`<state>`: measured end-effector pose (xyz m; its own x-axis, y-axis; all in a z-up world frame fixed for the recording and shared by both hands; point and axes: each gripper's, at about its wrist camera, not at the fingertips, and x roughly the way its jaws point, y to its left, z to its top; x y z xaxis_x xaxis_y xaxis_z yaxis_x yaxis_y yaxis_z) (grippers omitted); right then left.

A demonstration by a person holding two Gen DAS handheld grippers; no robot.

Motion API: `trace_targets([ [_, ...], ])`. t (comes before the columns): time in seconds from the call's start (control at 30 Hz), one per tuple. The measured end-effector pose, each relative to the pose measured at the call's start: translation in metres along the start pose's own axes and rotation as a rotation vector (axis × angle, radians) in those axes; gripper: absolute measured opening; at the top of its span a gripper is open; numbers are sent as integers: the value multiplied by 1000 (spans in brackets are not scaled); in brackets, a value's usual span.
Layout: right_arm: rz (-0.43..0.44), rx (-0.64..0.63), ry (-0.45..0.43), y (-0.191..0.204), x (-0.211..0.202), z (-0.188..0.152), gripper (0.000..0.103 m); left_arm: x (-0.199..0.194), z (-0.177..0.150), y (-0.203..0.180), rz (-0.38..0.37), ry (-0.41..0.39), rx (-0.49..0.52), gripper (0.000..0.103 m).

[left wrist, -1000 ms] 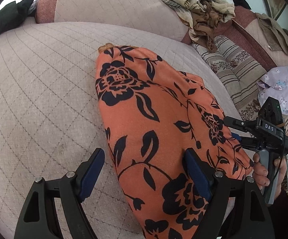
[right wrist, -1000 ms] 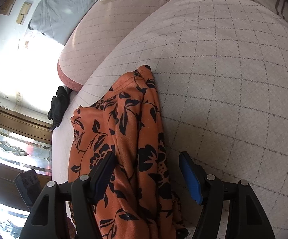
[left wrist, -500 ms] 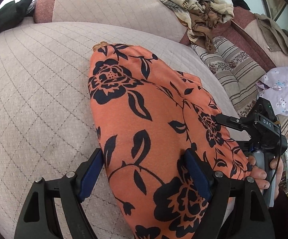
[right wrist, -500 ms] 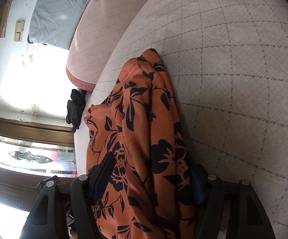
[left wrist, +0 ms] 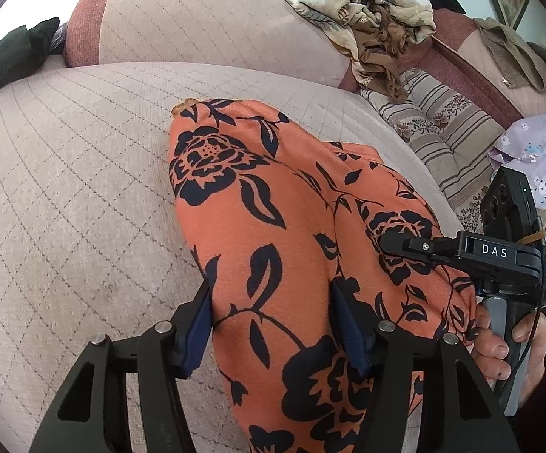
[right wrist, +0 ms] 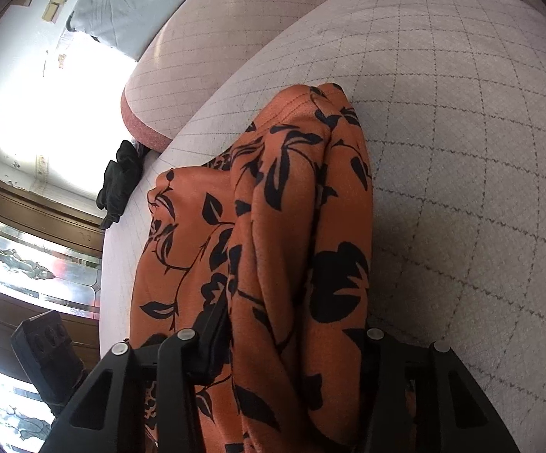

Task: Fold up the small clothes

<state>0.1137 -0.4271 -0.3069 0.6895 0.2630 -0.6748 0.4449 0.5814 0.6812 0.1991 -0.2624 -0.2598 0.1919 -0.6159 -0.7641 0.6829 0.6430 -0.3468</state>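
An orange garment with a black flower print (left wrist: 258,204) lies lengthwise on the quilted beige sofa seat (left wrist: 65,188). My left gripper (left wrist: 273,324) has its blue-padded fingers closing around the garment's near end, with cloth bunched between them. My right gripper (right wrist: 292,343) straddles the other near edge of the same garment (right wrist: 273,226), with folded cloth filling the gap between its fingers. The right gripper also shows in the left wrist view (left wrist: 397,245), lying over the cloth's right side.
The sofa backrest (left wrist: 205,26) runs behind. A crumpled beige patterned cloth (left wrist: 371,11) hangs on it. A striped cushion (left wrist: 443,128), a lilac floral garment (left wrist: 537,158) and a tan garment (left wrist: 511,49) lie right. A black cloth (left wrist: 12,56) sits far left.
Both grippers moved onto the garment's near end and narrowed around it. The cloth now bunches between the fingers of each gripper.
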Motion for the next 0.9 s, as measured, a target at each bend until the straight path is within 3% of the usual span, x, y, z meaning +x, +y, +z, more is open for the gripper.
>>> trace_targets([
  [0.37, -20, -101, -85, 29, -13, -7, 44, -26, -1, -6, 23, -43, 36, 45],
  [0.6, 10, -126, -140, 45, -18, -9, 44, -56, -1, -9, 44, -108, 73, 27],
  [0.7, -26, -135, -134, 49, -13, -11, 43, -60, 0, -3, 57, -106, 57, 26],
  [0.77, -71, -90, -102, 40, -6, -9, 43, -51, 0, 9, 85, -66, 4, 33],
  [0.83, -78, -13, -66, 24, -2, -5, 49, -42, -1, 22, 69, -40, -61, 61],
  [0.9, -42, 83, -27, 6, 2, -1, 56, -38, 0, 34, 30, -24, -116, 67],
])
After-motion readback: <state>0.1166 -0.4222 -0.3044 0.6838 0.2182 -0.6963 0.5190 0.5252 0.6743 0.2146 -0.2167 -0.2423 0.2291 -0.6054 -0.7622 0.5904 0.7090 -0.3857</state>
